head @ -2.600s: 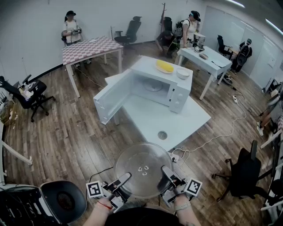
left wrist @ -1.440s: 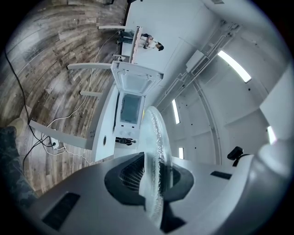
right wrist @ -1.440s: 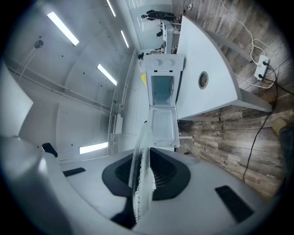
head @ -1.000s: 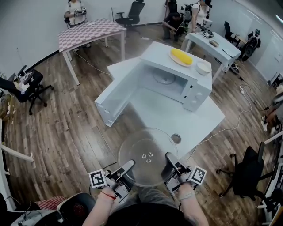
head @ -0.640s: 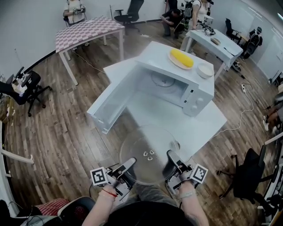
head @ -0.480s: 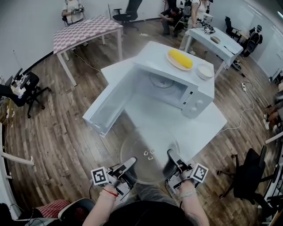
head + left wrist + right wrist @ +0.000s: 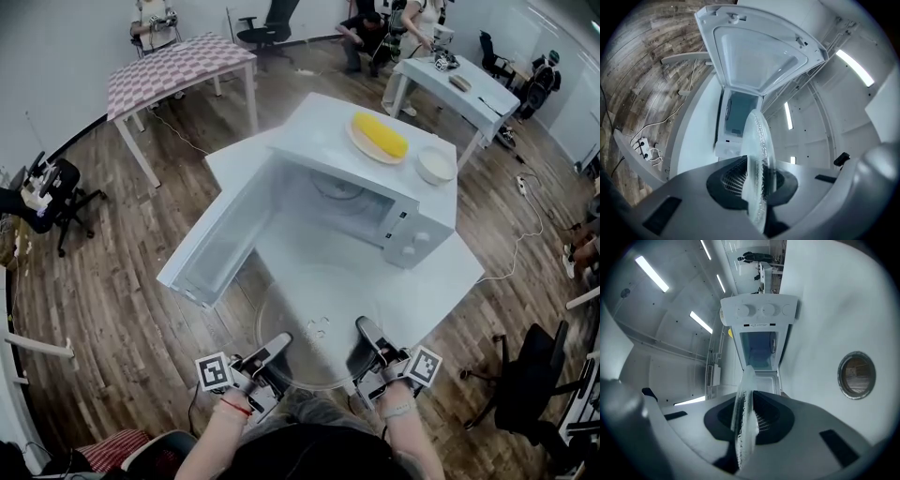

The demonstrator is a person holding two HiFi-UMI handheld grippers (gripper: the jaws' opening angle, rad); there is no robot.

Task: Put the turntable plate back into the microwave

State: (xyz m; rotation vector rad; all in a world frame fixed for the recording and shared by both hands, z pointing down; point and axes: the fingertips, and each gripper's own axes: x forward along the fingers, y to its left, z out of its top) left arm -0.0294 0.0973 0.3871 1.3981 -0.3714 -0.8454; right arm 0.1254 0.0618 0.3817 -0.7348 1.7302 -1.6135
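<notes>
Corn (image 7: 380,134), white bowl (image 7: 436,165) nearby; checkered table (image 7: 178,67) apart.

Head view from high above, facing steeply down, microwave (image 7: 356,202) mid-frame, some way off, both gripper views close behind their jaws, looking along the glass plate (image 7: 759,159) edge-on toward that same open microwave, upper centre of each frame.
</notes>
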